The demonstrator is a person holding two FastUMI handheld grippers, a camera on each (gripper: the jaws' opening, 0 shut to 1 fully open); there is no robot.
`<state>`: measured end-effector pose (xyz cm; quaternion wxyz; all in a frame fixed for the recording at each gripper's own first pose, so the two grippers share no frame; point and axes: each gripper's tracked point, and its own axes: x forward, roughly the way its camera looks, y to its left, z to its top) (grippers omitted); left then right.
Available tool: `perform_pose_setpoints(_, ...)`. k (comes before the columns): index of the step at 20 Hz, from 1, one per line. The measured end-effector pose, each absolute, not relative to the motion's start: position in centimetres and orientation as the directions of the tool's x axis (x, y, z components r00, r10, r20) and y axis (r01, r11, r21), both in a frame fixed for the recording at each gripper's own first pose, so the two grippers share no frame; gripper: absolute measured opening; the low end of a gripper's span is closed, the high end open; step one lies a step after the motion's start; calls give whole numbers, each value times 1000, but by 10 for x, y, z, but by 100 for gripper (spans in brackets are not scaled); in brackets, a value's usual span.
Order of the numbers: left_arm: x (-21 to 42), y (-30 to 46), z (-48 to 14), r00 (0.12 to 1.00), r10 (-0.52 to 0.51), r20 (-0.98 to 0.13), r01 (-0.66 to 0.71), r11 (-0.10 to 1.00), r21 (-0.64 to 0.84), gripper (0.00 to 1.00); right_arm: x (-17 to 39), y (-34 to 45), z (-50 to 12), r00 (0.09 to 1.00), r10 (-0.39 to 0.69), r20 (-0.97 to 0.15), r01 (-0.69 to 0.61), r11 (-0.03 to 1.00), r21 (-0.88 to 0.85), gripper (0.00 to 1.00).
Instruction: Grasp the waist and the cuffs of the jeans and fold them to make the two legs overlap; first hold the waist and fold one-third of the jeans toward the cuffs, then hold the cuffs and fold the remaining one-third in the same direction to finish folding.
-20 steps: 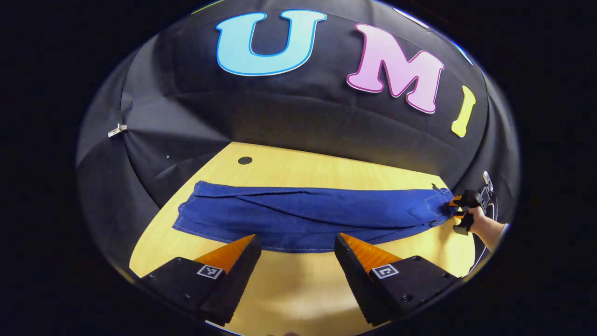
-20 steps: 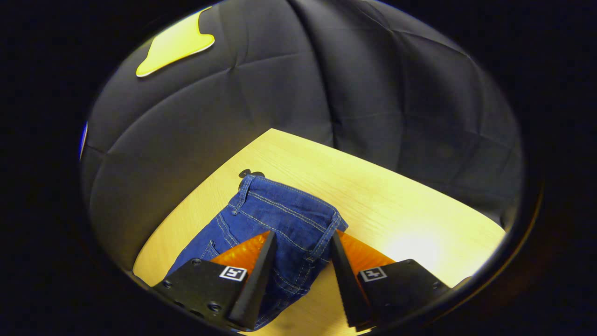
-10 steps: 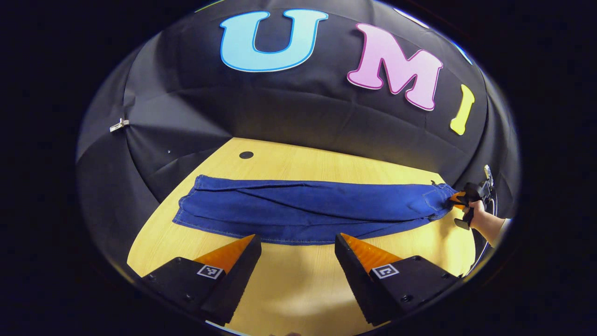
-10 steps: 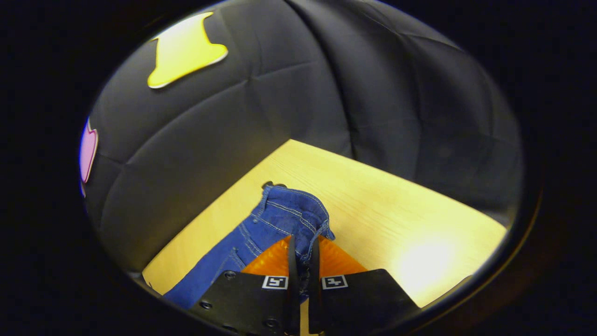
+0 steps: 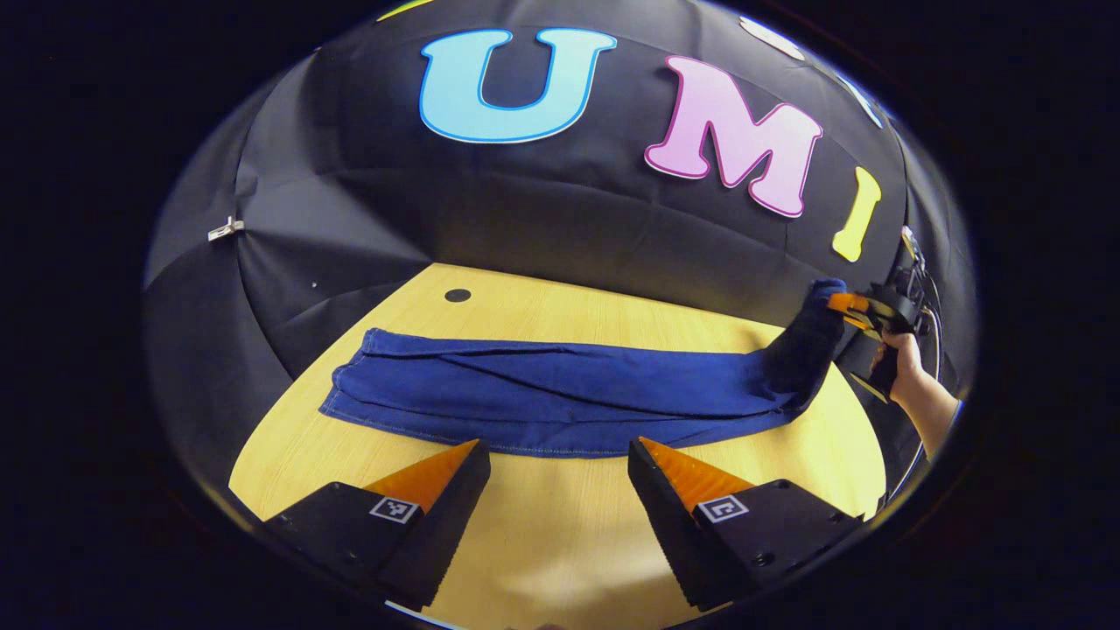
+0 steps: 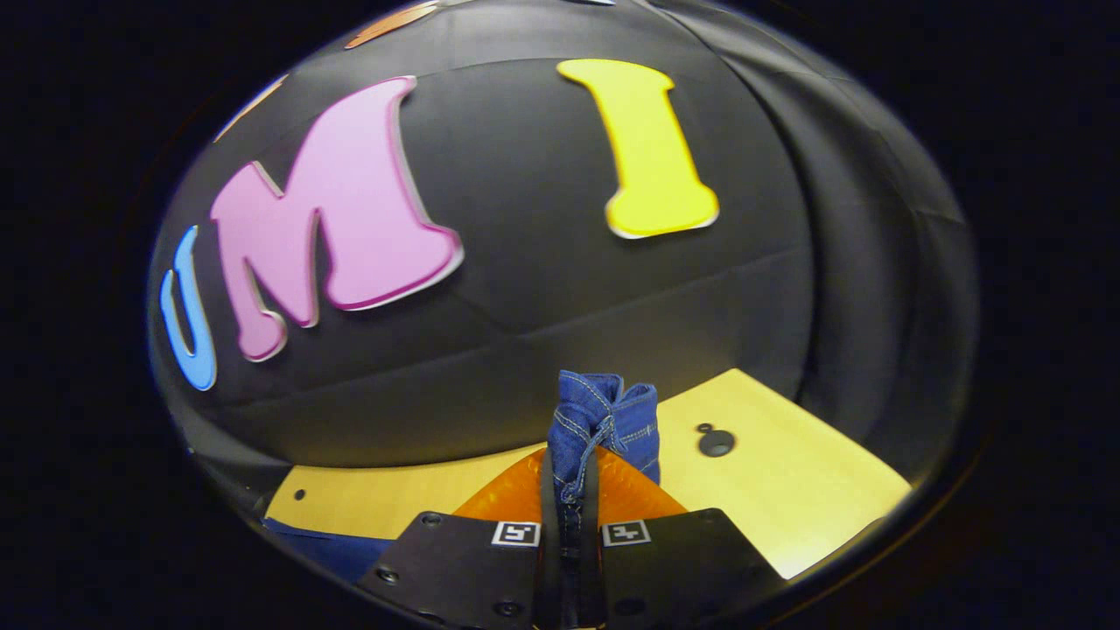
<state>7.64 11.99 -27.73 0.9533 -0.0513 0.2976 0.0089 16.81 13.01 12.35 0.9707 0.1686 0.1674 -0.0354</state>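
The jeans [image 5: 560, 398] are blue denim, matt, with pale stitched seams. The tabletop [image 5: 560, 534] is pale wood-grain, smooth, with a slight sheen.

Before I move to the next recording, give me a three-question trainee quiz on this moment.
1. True or false: the left hand-held gripper is clamped on the jeans.
2. Which end of the jeans is raised off the table? A) the cuffs B) the waist C) neither
3. Fill in: the right hand-held gripper is ____ on the waist.

Key: 1 false, its fingers stand apart over bare table, short of the denim. 2 B, the waist hangs lifted while the legs lie flat. 3 shut, both fingers pressing the bunched denim.
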Motion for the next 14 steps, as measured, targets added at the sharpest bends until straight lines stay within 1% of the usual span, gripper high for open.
perform_pose_setpoints(4,59,137,-290,821,14,-571,-102,987,-122,100,145,243,111,934,149,-326,-9,919,394,10)
perform_pose_setpoints(6,52,149,-295,822,34,-568,-142,979,-148,100,124,298,95,904,247,-348,-94,910,403,11)
perform_pose_setpoints(8,47,165,-303,823,56,-565,-194,963,-187,100,104,336,58,855,320,-408,-159,911,382,10)
perform_pose_setpoints(10,51,181,-306,832,77,-550,-238,944,-227,100,93,362,15,793,354,-495,-188,916,354,11)
perform_pose_setpoints(11,56,193,-308,837,99,-538,-262,936,-237,98,82,366,-6,764,377,-524,-209,912,352,12)
perform_pose_setpoints(12,65,210,-310,841,127,-526,-289,927,-239,100,83,377,-17,735,409,-540,-230,901,368,16)
perform_pose_setpoints(14,82,253,-312,840,208,-501,-350,913,-208,100,70,392,-27,715,433,-549,-262,894,363,51)
